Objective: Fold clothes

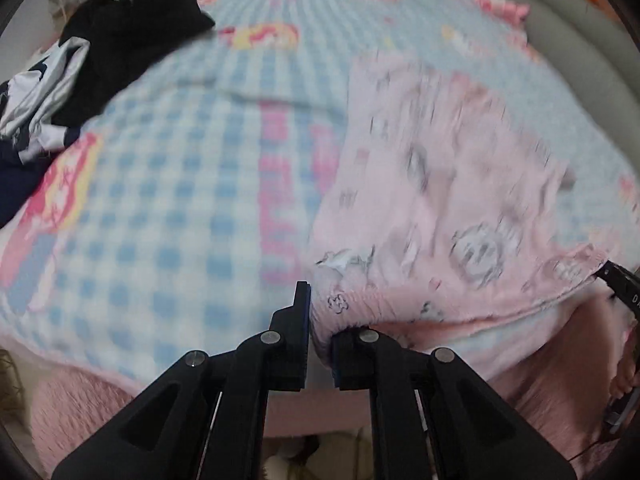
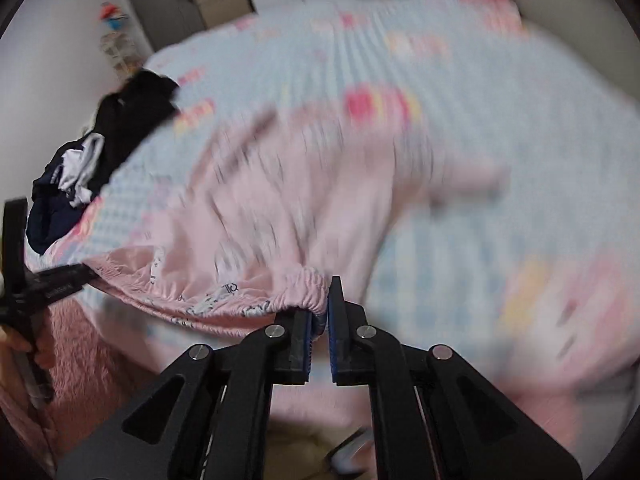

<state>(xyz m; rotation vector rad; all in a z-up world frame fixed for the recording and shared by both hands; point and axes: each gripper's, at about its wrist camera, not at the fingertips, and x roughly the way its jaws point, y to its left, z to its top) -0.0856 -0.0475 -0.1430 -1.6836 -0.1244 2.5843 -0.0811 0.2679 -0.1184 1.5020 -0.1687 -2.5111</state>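
Observation:
Pink printed trousers (image 1: 440, 184) (image 2: 300, 200) with an elastic waistband are stretched over a blue checked bed sheet (image 1: 180, 200) (image 2: 480, 80); both views are blurred. At the waistband's left end, my left gripper (image 1: 320, 316) is shut on the gathered elastic, and fabric covers its right fingertip. My right gripper (image 2: 320, 304) is shut on the waistband's right end, with the fold pinched between its blue pads. Each gripper also shows in the other's view: the right gripper (image 1: 620, 284) at the right edge, the left gripper (image 2: 60, 280) at the left. The waistband hangs taut between them, over the bed's near edge.
A heap of black, navy and white clothes (image 1: 120, 40) (image 2: 132, 112) lies at the bed's left side. A pink fuzzy blanket (image 1: 72, 412) (image 2: 80, 340) drapes the near edge. A small pink item (image 1: 500, 4) rests near the grey padded headboard (image 1: 580, 40).

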